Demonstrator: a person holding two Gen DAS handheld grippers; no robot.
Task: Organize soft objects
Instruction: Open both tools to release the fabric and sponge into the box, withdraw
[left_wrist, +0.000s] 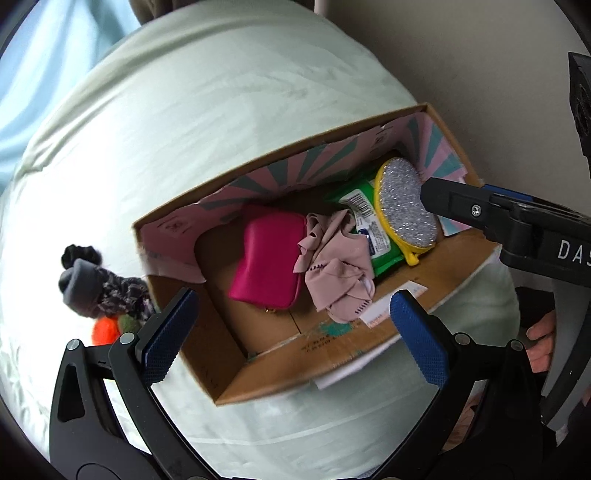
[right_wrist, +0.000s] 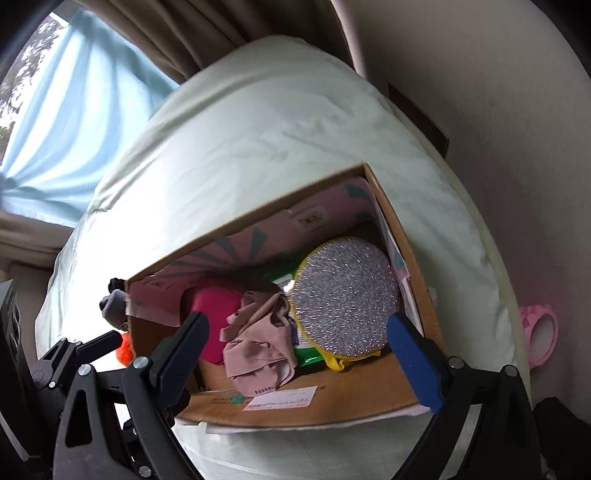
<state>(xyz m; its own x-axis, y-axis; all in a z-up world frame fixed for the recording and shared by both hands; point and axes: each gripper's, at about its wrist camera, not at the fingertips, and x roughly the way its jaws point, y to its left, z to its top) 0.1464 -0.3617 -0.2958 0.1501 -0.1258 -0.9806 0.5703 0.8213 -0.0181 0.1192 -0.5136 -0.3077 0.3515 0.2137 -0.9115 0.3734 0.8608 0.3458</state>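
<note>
1. In the left wrist view, we held our left tool (left_wrist: 291, 332) spread wide and empty over the near end of the cardboard box (left_wrist: 436, 273) on the bed (left_wrist: 221, 110). Inside lay a magenta pouch (left_wrist: 267, 260), a crumpled pink cloth (left_wrist: 336, 273), a green packet (left_wrist: 376, 229) and a glittery round purse (left_wrist: 406, 208). We judged this a pause between placements: dark socks (left_wrist: 92, 284) and an orange ball (left_wrist: 105, 330) waited left of the box, so the next move called for reaching there.
2. In the right wrist view, our right tool (right_wrist: 297, 350) also stood spread, gripping nothing, above the purse (right_wrist: 345, 297) at the box's right end. The cloth (right_wrist: 258, 343) looked limp and folded.
</note>
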